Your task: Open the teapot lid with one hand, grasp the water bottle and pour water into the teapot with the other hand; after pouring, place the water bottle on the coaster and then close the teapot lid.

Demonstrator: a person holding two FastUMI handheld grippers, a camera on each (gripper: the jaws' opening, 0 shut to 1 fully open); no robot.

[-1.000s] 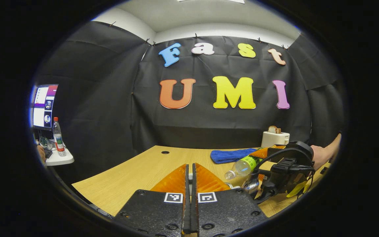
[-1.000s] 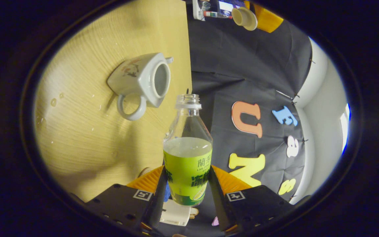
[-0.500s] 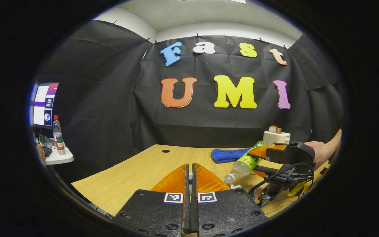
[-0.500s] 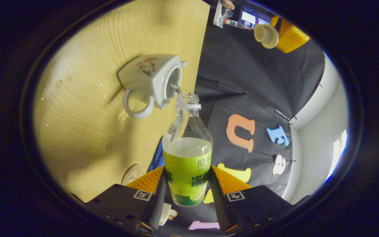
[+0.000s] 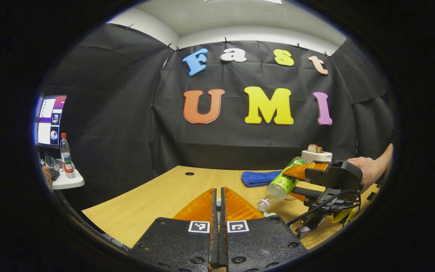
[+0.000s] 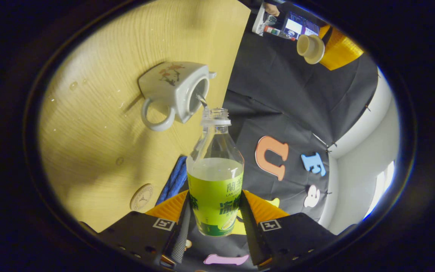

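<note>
Right claw (image 6: 214,211) is clamped on the water bottle (image 6: 215,189), both fingers pressing the labelled lower body, neck pointing away from me. Grip point looks right to me: the label band is the stiffest stretch, while the clear shoulder above would likely buckle. Thin plastic, partly full, so I judge it light but sloshy, with weight shifting toward the neck as I tip. No cap on.

A thin stream leaves the mouth into the open top of the teapot (image 6: 174,94), which sits on the counter (image 6: 100,151) just beyond the bottle neck. The pot looks like glazed ceramic: heavy, rigid, slick, chip-prone. The loop handle faces me. Droplets lie on the wood around it, so expect a slippery surface.

The coaster (image 6: 141,197) lies near my fingers beside a blue cloth (image 6: 172,181), well apart from the pot. That's the drop spot.

Left claw (image 5: 219,211) has its fingers together, and farther off in the right gripper view the teapot lid (image 6: 310,48) sits at their tips, held up and clear of the pot. Small, smooth and fragile, I reckon.
</note>
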